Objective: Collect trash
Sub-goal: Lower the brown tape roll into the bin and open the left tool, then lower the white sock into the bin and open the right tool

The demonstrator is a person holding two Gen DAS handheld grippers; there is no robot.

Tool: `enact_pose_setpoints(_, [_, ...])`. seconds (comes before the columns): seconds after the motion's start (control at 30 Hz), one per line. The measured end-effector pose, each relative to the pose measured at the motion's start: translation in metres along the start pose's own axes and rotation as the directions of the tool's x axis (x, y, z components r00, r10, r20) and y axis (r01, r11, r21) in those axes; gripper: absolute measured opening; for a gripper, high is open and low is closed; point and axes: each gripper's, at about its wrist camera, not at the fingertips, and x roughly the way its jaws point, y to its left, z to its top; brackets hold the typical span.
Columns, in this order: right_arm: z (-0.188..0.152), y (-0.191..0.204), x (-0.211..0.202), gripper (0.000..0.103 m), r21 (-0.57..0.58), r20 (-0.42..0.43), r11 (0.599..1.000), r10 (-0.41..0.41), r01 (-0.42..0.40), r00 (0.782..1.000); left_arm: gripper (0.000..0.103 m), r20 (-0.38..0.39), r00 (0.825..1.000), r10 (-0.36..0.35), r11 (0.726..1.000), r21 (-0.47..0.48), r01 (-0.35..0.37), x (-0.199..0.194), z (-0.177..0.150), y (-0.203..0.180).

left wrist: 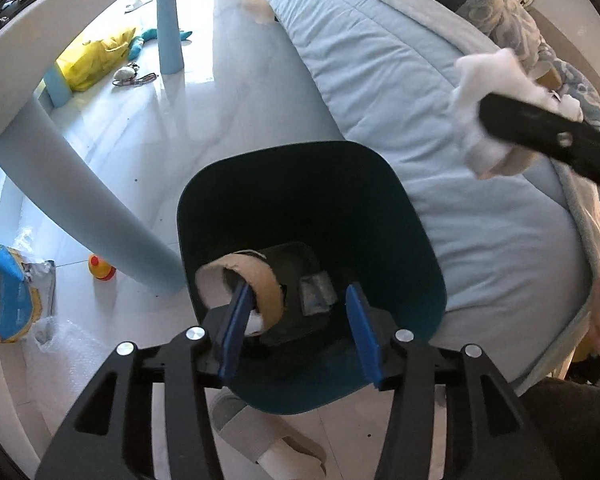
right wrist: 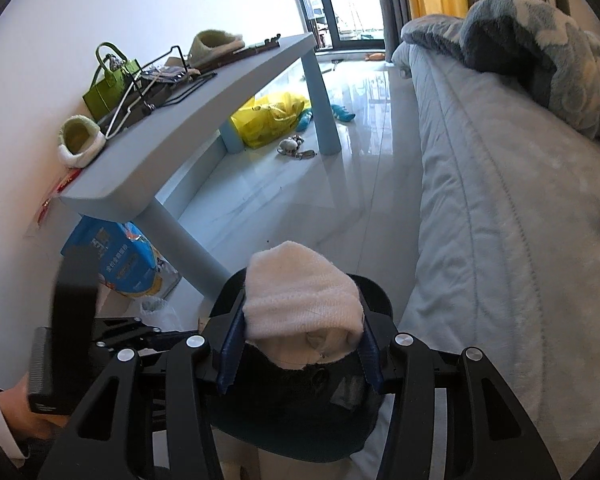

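A dark teal trash bin stands on the floor beside the bed. Inside it lie a cardboard tube and a small grey scrap. My left gripper is open right above the bin's mouth, its left pad just in front of the tube. My right gripper is shut on a white wad of soft tissue and holds it over the bin. In the left wrist view the wad and the right gripper's finger hang at the upper right, above the bed.
A light blue bed runs along the right. A pale blue table with slippers, a green bag and wire hangers stands left. A yellow bag, small toys, a blue packet, a yellow duck and bubble wrap lie on the floor.
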Motion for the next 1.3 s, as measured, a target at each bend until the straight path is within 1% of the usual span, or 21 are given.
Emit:
enact_pose_setpoints(0.03, [-0.001, 0.0, 0.003, 0.05, 0.003, -0.005, 1.0, 0.0, 0.0, 1.0, 0.052, -0.002, 1.0, -0.001, 1.0, 0.004, 0.001, 0.0, -0.001, 0.0])
enact_pose_setpoints(0.1, [-0.001, 0.0, 0.006, 0.05, 0.008, -0.01, 1.0, -0.001, 0.001, 1.0, 0.042, -0.01, 1.0, 0.013, 1.0, 0.019, -0.013, 0.001, -0.001, -0.003])
enact_pose_setpoints(0.13, [-0.001, 0.001, 0.007, 0.05, 0.008, -0.01, 1.0, -0.003, 0.003, 1.0, 0.034, -0.022, 0.999, 0.028, 0.999, 0.029, -0.027, 0.003, -0.002, -0.004])
enact_pose_setpoints(0.2, [-0.001, 0.002, 0.008, 0.05, 0.01, -0.009, 1.0, -0.002, 0.002, 1.0, 0.04, -0.034, 0.999, 0.023, 0.999, 0.024, -0.023, 0.005, -0.002, -0.003])
enact_pose_setpoints(0.23, [-0.001, 0.002, 0.008, 0.05, 0.009, -0.01, 1.0, -0.003, 0.003, 1.0, 0.041, -0.035, 0.999, 0.015, 1.0, 0.02, -0.014, 0.005, -0.003, -0.002])
enact_pose_setpoints(0.33, [-0.001, 0.003, 0.011, 0.05, 0.005, -0.016, 1.0, -0.005, 0.005, 1.0, 0.041, -0.032, 0.999, 0.025, 0.999, 0.035, -0.024, 0.004, -0.003, -0.004])
enact_pose_setpoints(0.5, [-0.002, 0.004, 0.02, 0.05, 0.002, -0.034, 1.0, -0.007, 0.007, 0.999, 0.041, -0.015, 1.0, 0.025, 1.0, 0.006, -0.025, -0.002, -0.001, 0.002])
enact_pose_setpoints(0.7, [-0.011, 0.009, 0.043, 0.05, -0.017, -0.113, 1.0, -0.012, 0.011, 0.994, 0.043, 0.051, 0.998, 0.025, 0.999, -0.038, -0.023, -0.025, 0.007, 0.01])
enact_pose_setpoints(0.77, [-0.015, 0.01, 0.052, 0.05, -0.022, -0.144, 1.0, -0.018, 0.015, 0.989, 0.047, 0.08, 0.996, 0.032, 0.999, -0.042, -0.029, -0.035, 0.01, 0.012])
enact_pose_setpoints(0.93, [-0.026, 0.011, 0.071, 0.05, -0.025, -0.208, 1.0, -0.021, 0.016, 0.978, 0.058, 0.163, 0.986, 0.039, 0.998, -0.058, -0.03, -0.064, 0.016, 0.014])
enact_pose_setpoints(1.07, [-0.038, 0.014, 0.089, 0.05, -0.032, -0.265, 0.999, -0.025, 0.017, 0.964, 0.061, 0.218, 0.975, 0.037, 0.997, -0.071, -0.022, -0.082, 0.023, 0.015])
enact_pose_setpoints(1.3, [-0.054, 0.017, 0.11, 0.05, -0.039, -0.326, 0.999, -0.033, 0.021, 0.945, 0.064, 0.281, 0.96, 0.022, 0.997, -0.08, 0.0, -0.102, 0.031, 0.009])
